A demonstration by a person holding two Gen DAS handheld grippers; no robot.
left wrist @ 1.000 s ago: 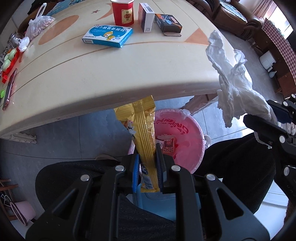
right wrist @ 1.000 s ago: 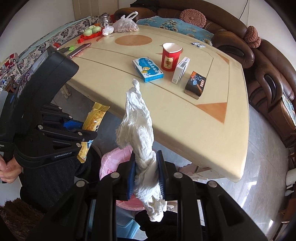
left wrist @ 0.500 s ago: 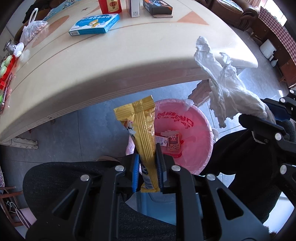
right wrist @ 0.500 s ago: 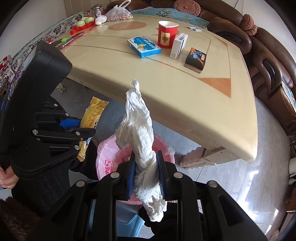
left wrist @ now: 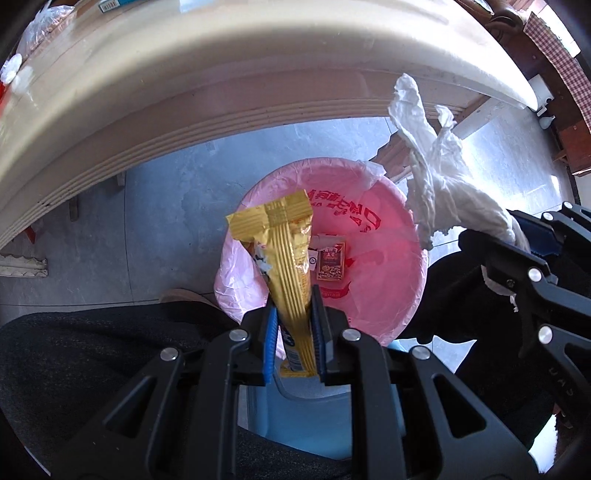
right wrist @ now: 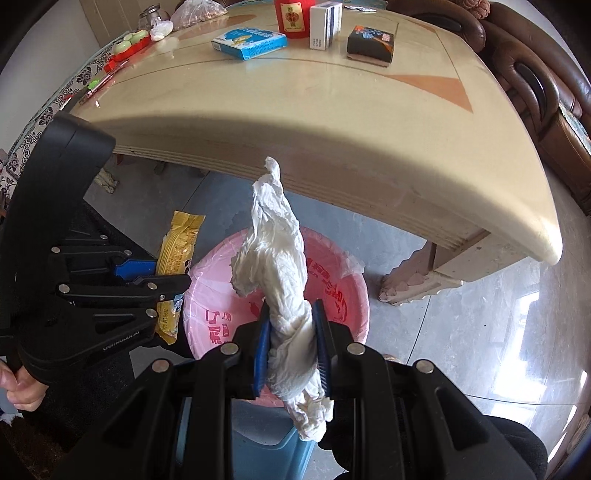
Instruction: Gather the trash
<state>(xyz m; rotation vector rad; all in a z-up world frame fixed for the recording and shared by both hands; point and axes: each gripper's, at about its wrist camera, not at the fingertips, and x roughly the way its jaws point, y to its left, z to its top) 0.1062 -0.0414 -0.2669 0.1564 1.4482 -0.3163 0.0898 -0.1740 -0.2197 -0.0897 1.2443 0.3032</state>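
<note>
Left gripper (left wrist: pixel 293 314) pinched tight on a gold snack wrapper (left wrist: pixel 284 251) — wrapper stands up between the blue pads, top end fanned out over the near-left rim of the pink-lined trash bin (left wrist: pixel 402 306). Right gripper (right wrist: pixel 291 325) clamped on a crumpled white tissue (right wrist: pixel 275 254); the wad sticks up past the pads and a tail hangs out below them. In the left wrist view the same tissue (left wrist: pixel 439 177) sits at the bin's right edge, right gripper body just beside it.

Bin stands on the grey floor, just off the counter (right wrist: pixel 332 122) edge, partly under its overhang. Pink liner has red print; a small dark red packet (left wrist: pixel 331 260) lies on the bottom, with a white scrap touching it. Both held items are above the bin mouth, neither inside it.

On the counter, well apart from the grippers: blue medicine box (right wrist: pixel 249 43), red cup (right wrist: pixel 293 16), white carton (right wrist: pixel 325 24), black box (right wrist: pixel 371 44). Far left edge has a red tray with green pieces — detail too small to tell. Person's hand (right wrist: pixel 20 384) grips the left gripper's handle.
</note>
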